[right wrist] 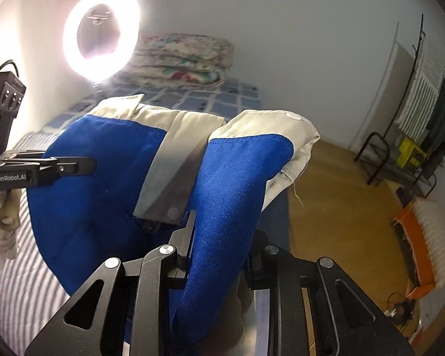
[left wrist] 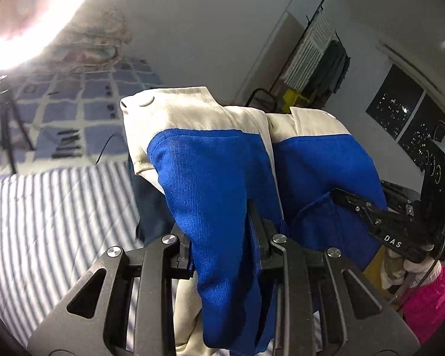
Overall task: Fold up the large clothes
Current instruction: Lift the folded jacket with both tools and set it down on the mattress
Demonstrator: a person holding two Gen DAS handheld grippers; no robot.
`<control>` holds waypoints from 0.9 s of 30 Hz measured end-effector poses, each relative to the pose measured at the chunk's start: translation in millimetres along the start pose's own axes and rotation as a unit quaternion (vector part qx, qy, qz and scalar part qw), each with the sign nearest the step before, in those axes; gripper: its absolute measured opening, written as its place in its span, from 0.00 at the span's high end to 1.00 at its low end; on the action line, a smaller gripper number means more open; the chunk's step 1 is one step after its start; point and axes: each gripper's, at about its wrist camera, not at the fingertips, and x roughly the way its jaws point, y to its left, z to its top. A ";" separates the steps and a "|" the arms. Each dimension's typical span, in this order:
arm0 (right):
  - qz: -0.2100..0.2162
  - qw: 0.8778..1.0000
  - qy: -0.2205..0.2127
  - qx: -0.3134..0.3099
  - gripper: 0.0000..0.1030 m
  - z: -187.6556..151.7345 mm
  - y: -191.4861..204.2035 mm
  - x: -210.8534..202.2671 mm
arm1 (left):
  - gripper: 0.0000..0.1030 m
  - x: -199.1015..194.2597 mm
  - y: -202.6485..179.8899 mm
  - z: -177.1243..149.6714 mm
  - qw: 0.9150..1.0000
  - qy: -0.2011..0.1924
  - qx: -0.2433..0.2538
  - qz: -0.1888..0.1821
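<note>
Above striped bedding (left wrist: 44,207), both grippers (left wrist: 222,237) (right wrist: 219,246) pinch the blue-and-cream jacket (left wrist: 210,163), cream cuffs pointing away

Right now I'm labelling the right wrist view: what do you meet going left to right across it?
Left gripper → ring light → blue and cream garment, pinched in the right gripper → wooden floor → clothes rack.

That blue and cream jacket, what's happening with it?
A person is folding it with two hand-held grippers. The left gripper and the right gripper are each clamped on a bunch of the jacket, holding it up above the striped bed sheet. It isn't folded yet.
</note>
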 end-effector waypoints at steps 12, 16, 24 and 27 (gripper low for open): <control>-0.006 0.999 -0.008 0.035 0.79 31.0 -42.0 74.6 | 0.75 86.6 29.5 54.1 1.000 -0.008 0.001 0.009; 0.002 0.999 -0.006 0.049 0.78 26.4 -52.4 93.6 | 0.75 115.4 57.0 53.8 1.000 0.006 -0.018 0.018; 0.008 0.993 0.042 0.107 0.66 12.0 -99.3 139.5 | 0.59 143.1 109.6 31.0 0.995 0.052 -0.076 0.039; -0.007 0.985 0.080 0.155 0.57 -6.8 -120.9 155.4 | 0.53 140.4 102.2 25.1 0.996 0.046 -0.055 0.055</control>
